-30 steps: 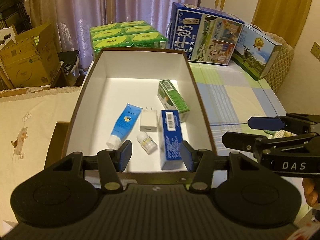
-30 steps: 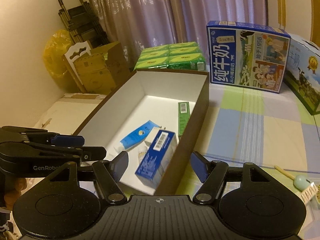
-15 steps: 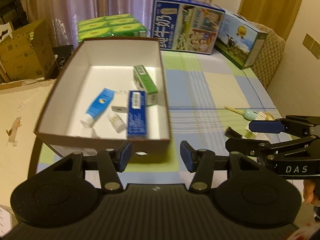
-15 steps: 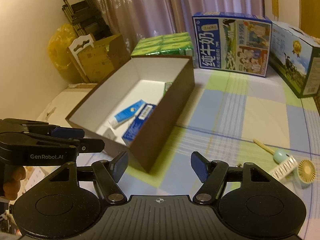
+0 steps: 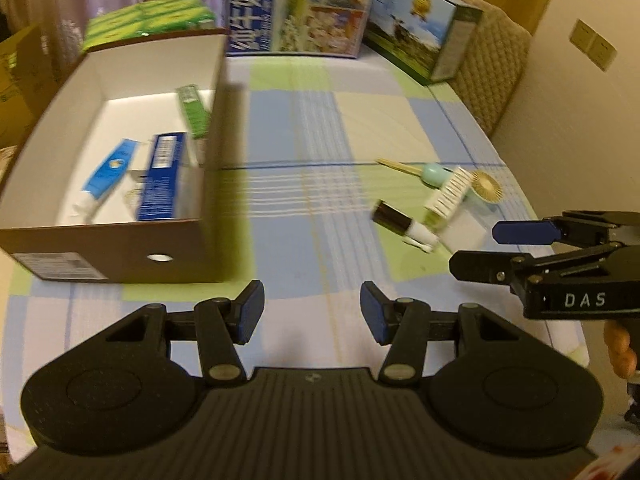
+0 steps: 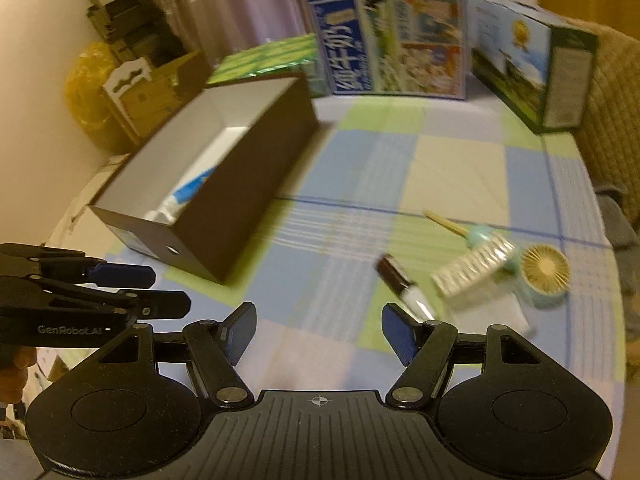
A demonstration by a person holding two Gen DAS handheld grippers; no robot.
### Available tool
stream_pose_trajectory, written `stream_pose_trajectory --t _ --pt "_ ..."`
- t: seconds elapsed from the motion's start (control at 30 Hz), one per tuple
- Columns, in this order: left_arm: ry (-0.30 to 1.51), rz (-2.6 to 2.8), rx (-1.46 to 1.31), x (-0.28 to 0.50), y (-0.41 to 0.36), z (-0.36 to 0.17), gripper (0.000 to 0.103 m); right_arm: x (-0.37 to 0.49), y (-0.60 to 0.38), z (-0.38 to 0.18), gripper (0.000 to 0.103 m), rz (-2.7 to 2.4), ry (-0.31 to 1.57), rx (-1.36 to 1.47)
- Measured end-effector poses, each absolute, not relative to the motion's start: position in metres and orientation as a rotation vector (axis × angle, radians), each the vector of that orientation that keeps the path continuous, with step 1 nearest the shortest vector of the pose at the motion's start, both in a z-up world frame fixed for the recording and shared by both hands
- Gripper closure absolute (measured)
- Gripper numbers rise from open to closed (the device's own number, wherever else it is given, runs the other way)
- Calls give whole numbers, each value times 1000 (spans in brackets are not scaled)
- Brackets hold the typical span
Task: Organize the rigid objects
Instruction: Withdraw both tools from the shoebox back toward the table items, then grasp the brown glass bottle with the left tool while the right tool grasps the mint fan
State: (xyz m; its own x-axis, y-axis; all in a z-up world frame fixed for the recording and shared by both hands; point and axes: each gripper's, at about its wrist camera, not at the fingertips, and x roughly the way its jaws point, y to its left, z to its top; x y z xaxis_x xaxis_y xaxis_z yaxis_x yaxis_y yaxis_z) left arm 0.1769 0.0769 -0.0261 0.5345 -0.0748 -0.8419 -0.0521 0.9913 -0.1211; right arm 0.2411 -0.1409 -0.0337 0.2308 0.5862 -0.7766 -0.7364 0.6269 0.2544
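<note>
Two hand-held grippers, left (image 5: 312,312) and right (image 6: 318,332), both with fingers apart and empty, above a checked counter (image 5: 304,128) bearing one brown box (image 5: 120,252) holding one blue tube (image 5: 106,172), one blue carton (image 5: 160,184) and one green carton (image 5: 194,112)

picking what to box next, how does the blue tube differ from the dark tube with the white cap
The blue tube already lies inside the brown box; the dark tube lies out on the checked tablecloth. The blue tube's cap is at its near end, the dark tube's at its right end. Both lie flat.
</note>
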Motion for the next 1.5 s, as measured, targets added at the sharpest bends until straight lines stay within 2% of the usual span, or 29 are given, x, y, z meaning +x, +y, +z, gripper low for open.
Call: stream_pose_trajectory --t 0.47,0.6,1.1,1.5 --pt "998 -186 -41 223 11 -61 48 280 -212 -49 36 737 1025 -103" --pt "985 -233 -8 236 -3 -74 40 291 -228 -56 36 680 1041 -85" --pt "1014 -280 99 284 -38 -127 40 319 -261 -86 36 524 1112 -11" --pt "1020 -243 67 300 -38 -129 39 336 -269 -105 36 435 1147 16"
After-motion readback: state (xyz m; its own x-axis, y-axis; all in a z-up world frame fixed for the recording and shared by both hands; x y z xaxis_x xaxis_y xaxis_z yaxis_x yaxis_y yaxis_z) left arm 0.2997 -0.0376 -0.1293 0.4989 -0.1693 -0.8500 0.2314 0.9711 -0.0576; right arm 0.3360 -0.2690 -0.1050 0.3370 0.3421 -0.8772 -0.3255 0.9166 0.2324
